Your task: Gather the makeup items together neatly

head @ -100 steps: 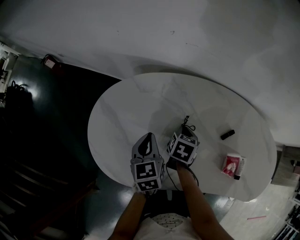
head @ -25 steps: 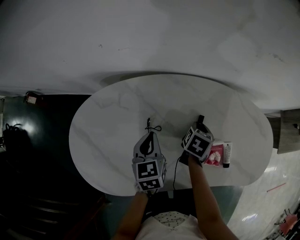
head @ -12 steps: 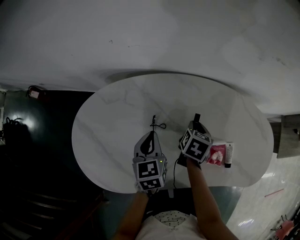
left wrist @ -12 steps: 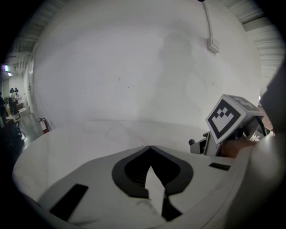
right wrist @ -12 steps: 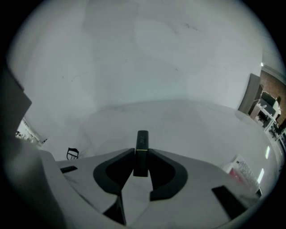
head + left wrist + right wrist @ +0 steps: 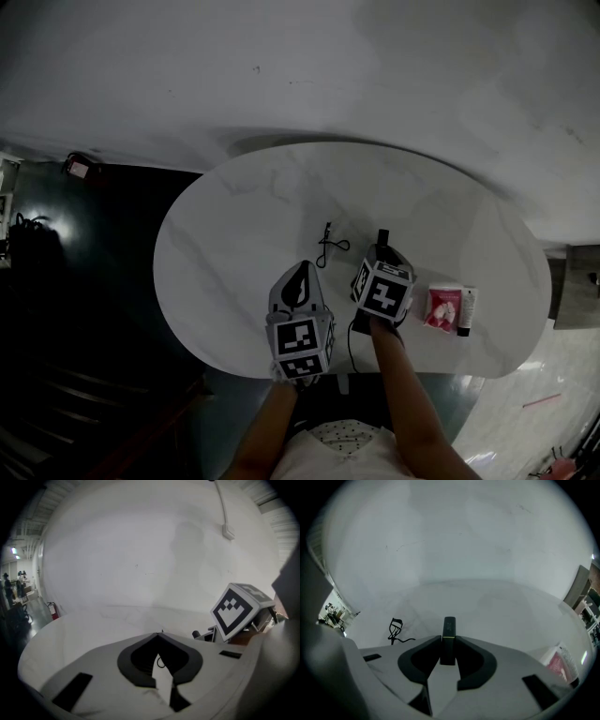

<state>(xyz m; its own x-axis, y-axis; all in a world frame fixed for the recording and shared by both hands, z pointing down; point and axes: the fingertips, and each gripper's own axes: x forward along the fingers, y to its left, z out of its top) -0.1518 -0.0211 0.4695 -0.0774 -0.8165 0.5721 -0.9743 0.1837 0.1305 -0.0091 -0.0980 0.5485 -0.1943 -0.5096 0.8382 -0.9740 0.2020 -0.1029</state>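
**Status: tabletop, grippers, makeup items**

1. The oval white marble-pattern tabletop (image 6: 239,220) carries all the items. It stands against a plain white wall (image 6: 281,66).

2. The left gripper (image 6: 302,272) hangs over the near edge of the tabletop, left of centre. In the left gripper view its jaws meet at the tips and nothing is held between them.

3. The right gripper (image 6: 448,640) is just to the right of the left one and points down at the tabletop. Its jaws are clamped on the lower part of a slim black rectangular stick with a thin light band (image 6: 449,625). The stick's upper end projects beyond the jaw tips, clear of the tabletop surface as far as the dim views allow.

4. The flat pink-and-white packet (image 6: 442,307) lies near the right end of the tabletop, close to the near edge.

5. The small white tube with a dark cap (image 6: 465,312) lies alongside the packet's right edge, apparently touching it.

6. The black wire-handled eyelash curler (image 6: 328,246) lies near the tabletop's centre. It sits ahead of both grippers and well apart from the packet and tube.
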